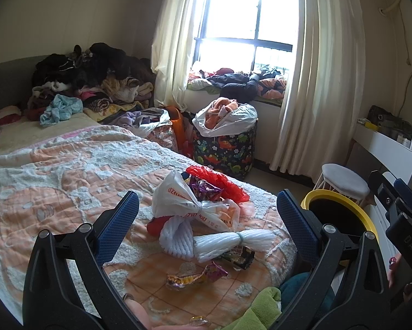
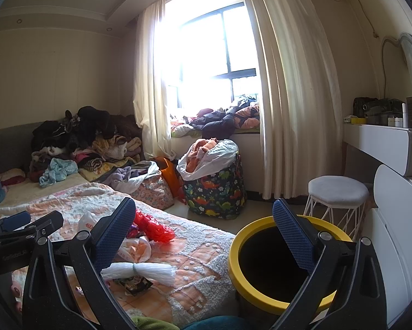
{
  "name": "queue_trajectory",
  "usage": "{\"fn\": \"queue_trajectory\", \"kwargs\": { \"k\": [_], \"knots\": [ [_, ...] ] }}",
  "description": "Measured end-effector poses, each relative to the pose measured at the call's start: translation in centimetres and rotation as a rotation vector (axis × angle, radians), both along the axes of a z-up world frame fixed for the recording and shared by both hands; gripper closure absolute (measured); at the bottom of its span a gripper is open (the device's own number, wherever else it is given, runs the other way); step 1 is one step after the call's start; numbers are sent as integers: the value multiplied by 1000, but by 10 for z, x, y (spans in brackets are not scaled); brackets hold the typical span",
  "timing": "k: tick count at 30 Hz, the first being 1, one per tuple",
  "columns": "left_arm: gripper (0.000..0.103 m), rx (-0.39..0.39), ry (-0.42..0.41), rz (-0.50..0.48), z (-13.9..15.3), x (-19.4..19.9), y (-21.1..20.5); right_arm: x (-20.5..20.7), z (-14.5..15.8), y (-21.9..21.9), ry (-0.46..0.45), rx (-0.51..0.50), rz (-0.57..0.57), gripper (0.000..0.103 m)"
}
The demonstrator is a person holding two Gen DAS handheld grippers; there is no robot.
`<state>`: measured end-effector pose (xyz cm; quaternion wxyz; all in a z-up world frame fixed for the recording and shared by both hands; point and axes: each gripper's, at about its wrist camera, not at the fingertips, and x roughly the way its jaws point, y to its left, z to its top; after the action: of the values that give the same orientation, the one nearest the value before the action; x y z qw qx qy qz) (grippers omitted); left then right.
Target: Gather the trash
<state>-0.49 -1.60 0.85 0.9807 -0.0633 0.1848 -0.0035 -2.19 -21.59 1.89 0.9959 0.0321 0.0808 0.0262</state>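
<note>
The left gripper (image 1: 206, 217) is hovering with its jaws spread wide and gripping nothing, and between and beyond its blue pads the trash is lying heaped on the orange-and-white bedspread (image 1: 54, 181): a knotted white plastic bag (image 1: 178, 200), a crumpled red plastic bag (image 1: 219, 181), a bundle of white foam netting (image 1: 206, 243) and, nearest the jaws, a purple-and-yellow candy wrapper (image 1: 196, 273). The right gripper (image 2: 204, 225) is likewise hanging released and empty, its right pad sitting over the dark mouth of the yellow-rimmed trash bin (image 2: 243, 280) beside the bed, while the trash pile is lying off by its left pad.
</note>
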Motion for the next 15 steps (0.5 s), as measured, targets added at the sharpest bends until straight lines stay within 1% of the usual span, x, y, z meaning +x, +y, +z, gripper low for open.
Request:
{"fn": "queue_trajectory", "kwargs": {
  "k": [3,8,13,15],
  "knots": [
    [11,-2,1,-2,-1,0,0,1,-1,0,1,0,-2,6],
    [11,-29,15,-4,-6,2,4,3,-3,-1,13,-7,21,6],
    [11,-63,25,24,-7,6,21,10,-6,6,50,-26,115,6],
    [11,-75,27,41,-8,8,31,12,-5,15,59,-42,151,6]
  ]
}}
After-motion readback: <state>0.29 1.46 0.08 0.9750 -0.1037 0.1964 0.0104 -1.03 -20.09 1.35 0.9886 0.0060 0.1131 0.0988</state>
